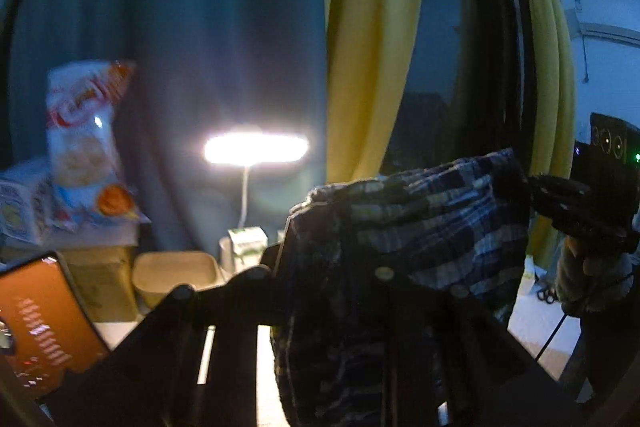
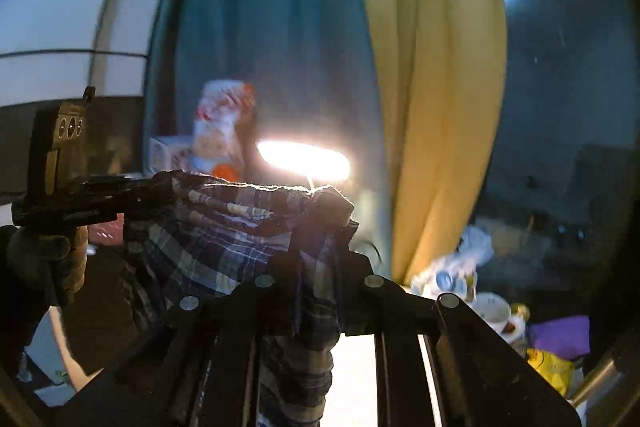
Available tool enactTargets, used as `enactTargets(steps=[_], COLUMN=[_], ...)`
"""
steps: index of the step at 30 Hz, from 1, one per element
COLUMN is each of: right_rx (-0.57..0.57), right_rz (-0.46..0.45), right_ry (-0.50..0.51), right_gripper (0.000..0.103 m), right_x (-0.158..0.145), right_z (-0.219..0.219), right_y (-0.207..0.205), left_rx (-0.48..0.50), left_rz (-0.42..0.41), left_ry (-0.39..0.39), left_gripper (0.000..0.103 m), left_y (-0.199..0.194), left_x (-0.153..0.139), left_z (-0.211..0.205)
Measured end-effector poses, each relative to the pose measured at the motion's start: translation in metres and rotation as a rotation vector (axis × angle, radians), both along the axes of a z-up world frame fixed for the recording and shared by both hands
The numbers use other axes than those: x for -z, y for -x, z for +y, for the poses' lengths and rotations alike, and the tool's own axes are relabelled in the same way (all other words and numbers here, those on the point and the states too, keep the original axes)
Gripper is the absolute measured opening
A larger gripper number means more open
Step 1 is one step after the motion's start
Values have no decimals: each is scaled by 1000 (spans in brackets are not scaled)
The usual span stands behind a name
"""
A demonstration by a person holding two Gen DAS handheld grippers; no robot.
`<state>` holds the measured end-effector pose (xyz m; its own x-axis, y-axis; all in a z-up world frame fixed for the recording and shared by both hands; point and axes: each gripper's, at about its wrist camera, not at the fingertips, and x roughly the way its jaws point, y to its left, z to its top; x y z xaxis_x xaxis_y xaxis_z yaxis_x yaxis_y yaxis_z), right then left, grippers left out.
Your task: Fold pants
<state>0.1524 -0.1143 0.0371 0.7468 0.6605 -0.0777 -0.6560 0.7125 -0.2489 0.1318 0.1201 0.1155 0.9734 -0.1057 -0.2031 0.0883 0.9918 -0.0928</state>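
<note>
Both grippers clamp the plaid pants [image 2: 224, 227] aloft: left gripper [image 2: 160, 187] and right gripper [image 2: 320, 259] pinch opposite ends, likely stretching the edge taut so the fabric hangs ready to fold.

The plaid pants [image 1: 400, 227] cover the left gripper's fingertips and run off the lower edge; the snack bag [image 1: 86, 143] print is blurred.

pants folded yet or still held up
Held up, not folded: the plaid pants hang stretched between the left gripper and right gripper, both clamped on them.
</note>
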Motion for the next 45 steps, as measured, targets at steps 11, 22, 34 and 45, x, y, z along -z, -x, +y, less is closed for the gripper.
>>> enactTargets(steps=[11,22,34,45], right_rx=[-140,-157,-5,59], right_rz=[-69,198,475,494], right_ry=[-44,0,185,155], right_gripper=[14,14,70,70], right_x=[-13,35,166,147], right_z=[27,103,184,129], right_y=[79,0,-150,-121], left_rx=[-134,-217,-376,-254], left_rz=[-123,119,437,373], left_ry=[-65,-67,88,65], left_gripper=[19,21,39,41], left_y=[119,75,-33,-11], left_x=[-40,26,164,134], left_z=[20,96,196,119])
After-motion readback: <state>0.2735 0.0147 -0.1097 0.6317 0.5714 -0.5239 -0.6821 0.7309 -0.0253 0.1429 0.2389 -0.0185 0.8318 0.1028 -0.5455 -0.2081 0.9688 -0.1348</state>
